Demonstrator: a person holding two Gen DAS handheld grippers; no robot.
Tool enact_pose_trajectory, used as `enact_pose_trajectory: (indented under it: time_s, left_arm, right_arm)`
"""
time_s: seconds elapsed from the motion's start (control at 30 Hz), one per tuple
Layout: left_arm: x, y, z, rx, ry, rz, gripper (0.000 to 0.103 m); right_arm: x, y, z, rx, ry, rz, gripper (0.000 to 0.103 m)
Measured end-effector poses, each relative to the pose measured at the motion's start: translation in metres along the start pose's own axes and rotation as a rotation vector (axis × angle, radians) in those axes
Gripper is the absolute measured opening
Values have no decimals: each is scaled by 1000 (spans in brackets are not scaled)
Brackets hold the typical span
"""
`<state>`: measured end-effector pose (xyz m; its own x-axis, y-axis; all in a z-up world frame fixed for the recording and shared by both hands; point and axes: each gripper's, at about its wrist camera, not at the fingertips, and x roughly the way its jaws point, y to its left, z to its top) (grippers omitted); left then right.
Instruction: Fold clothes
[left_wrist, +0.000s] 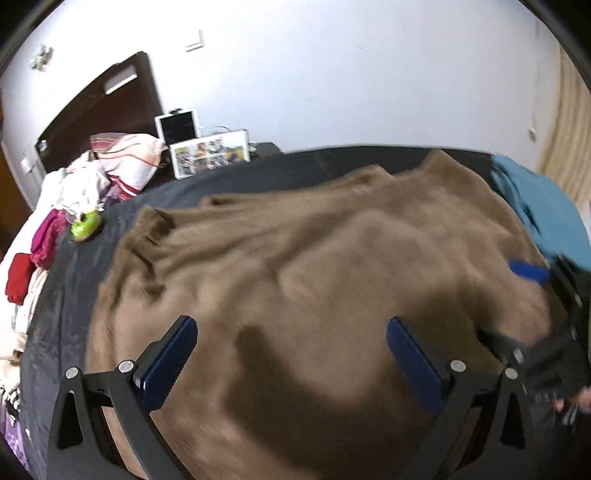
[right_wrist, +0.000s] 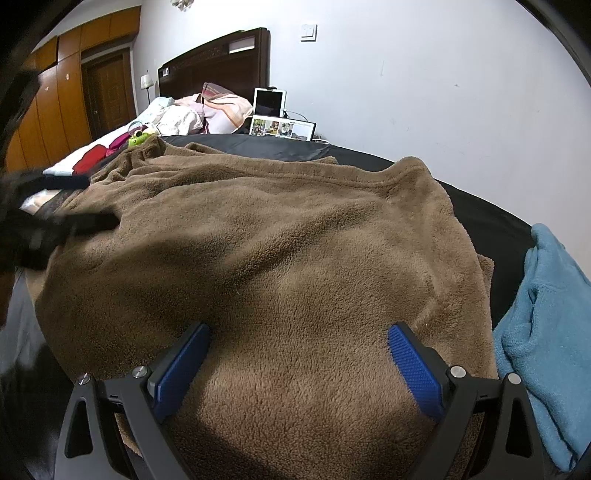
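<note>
1. Bedroom scene: a bed (right_wrist: 480, 221) under a dark sheet fills both views, with a dark wooden headboard (right_wrist: 221, 55) at the upper left of the right wrist frame and a white wall behind.
2. Centre stage, a brown fleece garment (right_wrist: 277, 240) lies spread flat across the sheet, taking up most of each frame.
3. Right gripper (right_wrist: 299, 354) hangs low over the near part of the fleece, jaws spread wide, nothing between the blue pads.
4. Left gripper (left_wrist: 291, 350) sits just as low over the fleece, jaws likewise wide apart and empty; its view is blurred.
5. At the right edge of the left wrist frame, the right gripper shows beside the fleece.
6. A blue towel (right_wrist: 543, 332) lies at the right edge, touching the fleece.
7. A heap of clothes (left_wrist: 55, 221) and a green toy (left_wrist: 85, 224) sit at the left.
</note>
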<state>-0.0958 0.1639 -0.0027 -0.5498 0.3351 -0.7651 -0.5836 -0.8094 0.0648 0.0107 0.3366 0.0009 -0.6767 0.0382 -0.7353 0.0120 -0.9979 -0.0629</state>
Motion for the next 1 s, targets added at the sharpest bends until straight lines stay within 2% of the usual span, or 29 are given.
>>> enact_pose_trajectory:
  time_s: [0.17,0.43,0.6,0.7,0.8,1.0]
  left_arm:
    - [15,-2,-22,-35,46,-26,103]
    - [17,-1,-33,-44,15,-34,103]
    - [17,0,-37,-53,-10,-43,103]
    - [15,0,-38,-52,-23,-46,103]
    - [15,1,-38,-56,-26,-53,103]
    - [14,2,-39,-59,-27,-60,103]
  right_arm:
    - [-1,0,0,1,0,-2,99]
    - [-18,1,-4,46,4,-20,99]
    - [-57,-30,-19,234,-35,55,99]
    - [-70,-56,-38,347,-20,47,99]
    - [-75,-73,-58,421,17,18,99]
    - [-68,-79,-78,515,68,56,99]
